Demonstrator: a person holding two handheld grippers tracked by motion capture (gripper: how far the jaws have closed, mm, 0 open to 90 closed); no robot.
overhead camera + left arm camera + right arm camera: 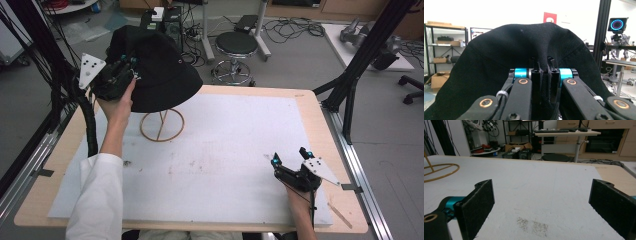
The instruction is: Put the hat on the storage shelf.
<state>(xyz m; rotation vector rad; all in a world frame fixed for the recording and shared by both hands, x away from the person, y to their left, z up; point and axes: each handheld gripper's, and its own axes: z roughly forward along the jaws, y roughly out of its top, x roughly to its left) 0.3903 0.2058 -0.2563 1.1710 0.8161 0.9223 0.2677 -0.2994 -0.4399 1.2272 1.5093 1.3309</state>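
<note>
- The black fabric bucket hat [155,70] hangs at the far left of the table, above the round base of a thin wooden hoop stand [161,125], with its crown up and away from the person and its brim flaring down toward the table.
- The left gripper [127,67] is raised at the hat's left side, held in the person's left hand [117,102]; in the left gripper view its jaws are nearly together, pinching a fold of the black cloth [546,75] between them.
- In that view the hat rises as a wide dome past the jaws, its top edge dipping slightly at the middle.
- Whether the hat rests on the stand's top or is carried by the gripper alone is hard to tell, since the brim hides the upright.
- The right gripper [291,157] sits low at the near right of the white mat [235,145], well apart from the hat, held in the person's right hand [299,196].
- Its two black padded jaws stand wide apart in the right gripper view, with bare mat and a small dark smudge [532,225] between them.
- The stand's hoop [439,171] lies at the far left of that view.
</note>
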